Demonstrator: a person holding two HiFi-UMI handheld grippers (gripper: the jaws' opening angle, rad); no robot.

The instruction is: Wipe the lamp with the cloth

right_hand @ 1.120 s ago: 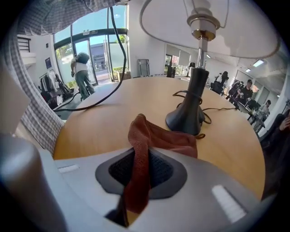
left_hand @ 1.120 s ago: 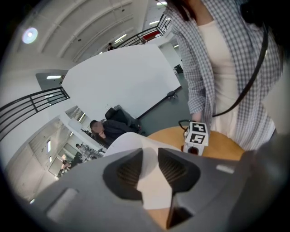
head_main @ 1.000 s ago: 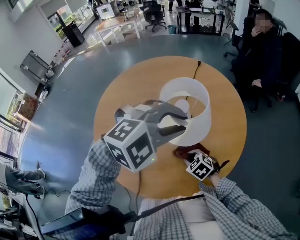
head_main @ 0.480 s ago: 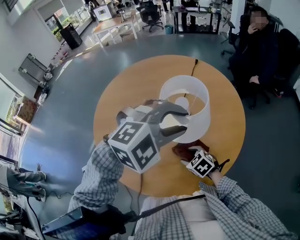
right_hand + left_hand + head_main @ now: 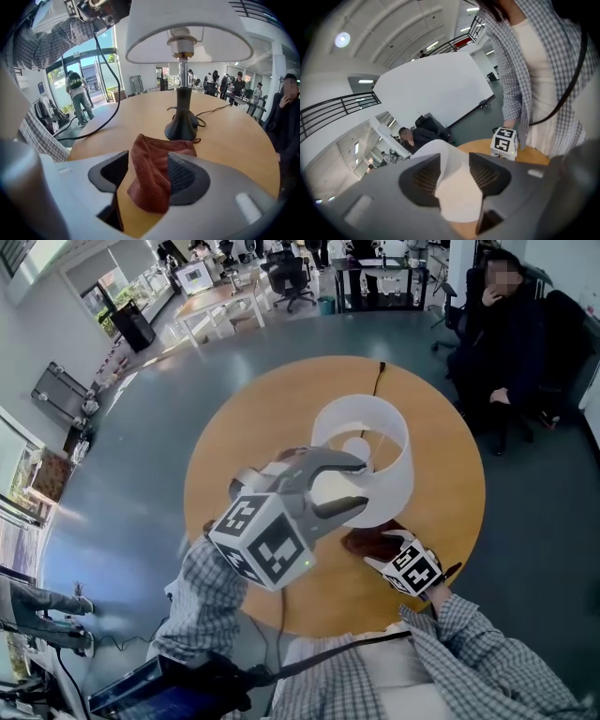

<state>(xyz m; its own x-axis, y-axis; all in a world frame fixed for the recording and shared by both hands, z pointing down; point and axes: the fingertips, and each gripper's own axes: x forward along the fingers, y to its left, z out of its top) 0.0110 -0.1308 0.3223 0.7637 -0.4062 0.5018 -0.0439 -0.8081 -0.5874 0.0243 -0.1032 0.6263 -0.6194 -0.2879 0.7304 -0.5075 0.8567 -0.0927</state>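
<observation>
Item: lamp, upright just past bench centre, toward 1 o'clock, white shade on a dark base. Item: cloth, rust-red, bunched on the bench at 5 o'clock of the base, just beside it. Change against a second before: neither hand has shifted much, but both pairs of jaws are opening. Left tongs straddle the shade's near rim at 7 o'clock with the wall between the pads, unclamped. Right tongs stand wide around the cloth, which slumps between the pads, not pinched. Reading: both holds look let go, so no wiping is under way; the cloth likely needs regripping. Edges: the near bench rim at 5 o'clock lies close behind the cloth; the cord runs off at 12 o'clock. Room: bare bench from 8 to 11 o'clock; seated person at 2 o'clock, well off the bench.
</observation>
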